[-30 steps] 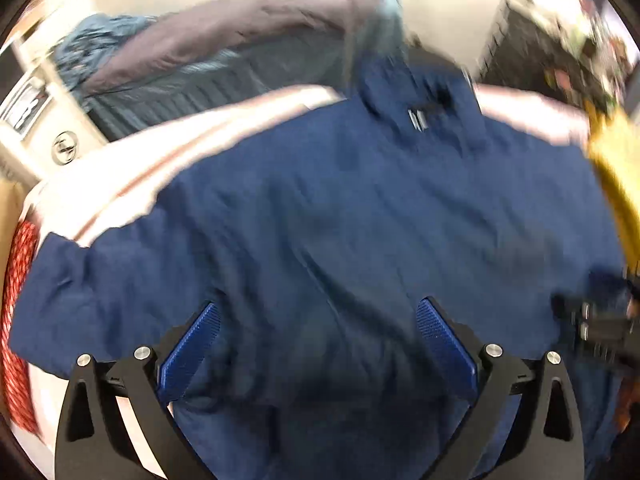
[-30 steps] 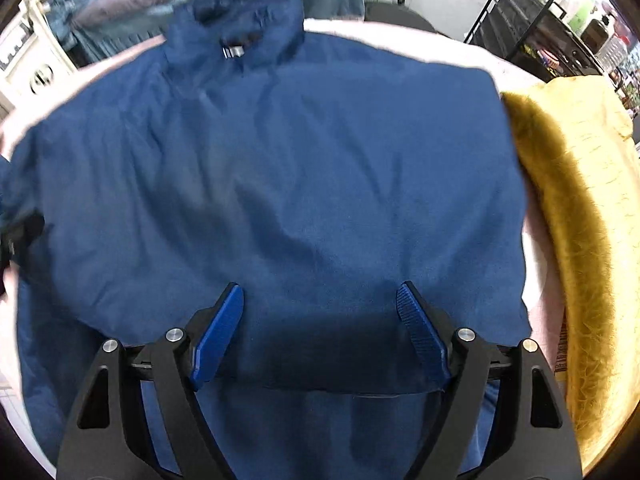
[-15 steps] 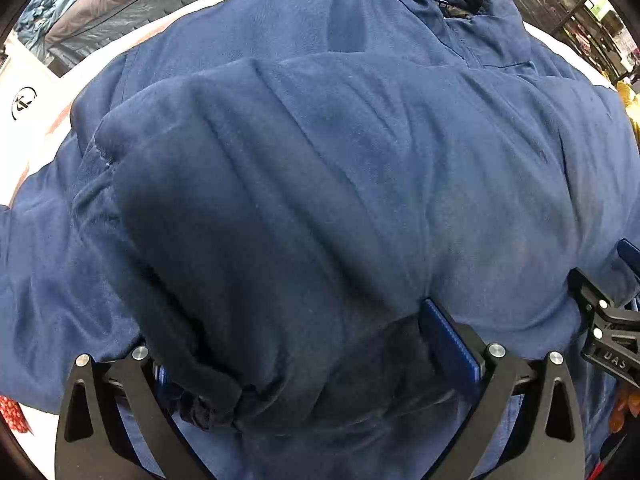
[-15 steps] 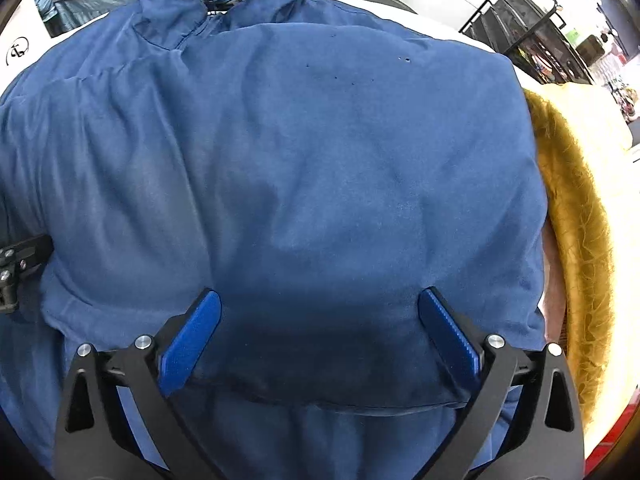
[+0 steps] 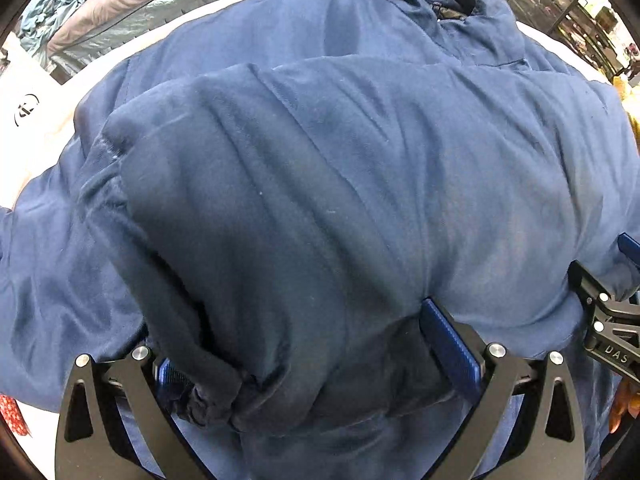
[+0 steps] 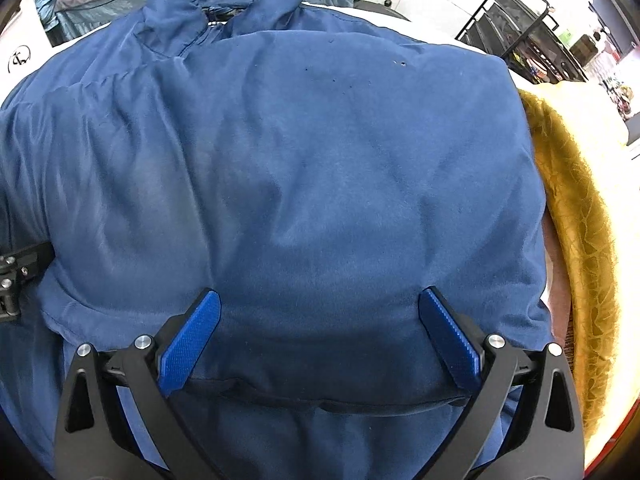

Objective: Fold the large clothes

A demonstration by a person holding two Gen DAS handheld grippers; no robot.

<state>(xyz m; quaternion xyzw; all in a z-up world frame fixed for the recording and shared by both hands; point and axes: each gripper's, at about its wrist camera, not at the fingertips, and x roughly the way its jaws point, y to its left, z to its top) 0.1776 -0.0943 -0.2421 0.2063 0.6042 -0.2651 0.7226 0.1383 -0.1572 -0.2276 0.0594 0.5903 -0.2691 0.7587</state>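
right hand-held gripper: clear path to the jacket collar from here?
Probably yes. The right hand-held gripper sits wide open over the folded blue jacket, and nothing lies between it and the collar at the far edge. It only needs to travel forward.

Left hand-held gripper (image 5: 316,354): jaws spread wide, blue pads either side of a bunched fold of the navy jacket (image 5: 340,168). Left pad (image 5: 170,376) mostly buried under fabric, right pad (image 5: 450,344) exposed, fabric pressed against its tip. Jacket's lower part is doubled up over its body; collar (image 5: 444,4) at top. Right hand-held gripper (image 5: 624,280) at right edge, touching the jacket. White surface (image 5: 44,136) at left, grey-teal bedding (image 5: 132,4) behind, black rack (image 5: 560,12) top right.
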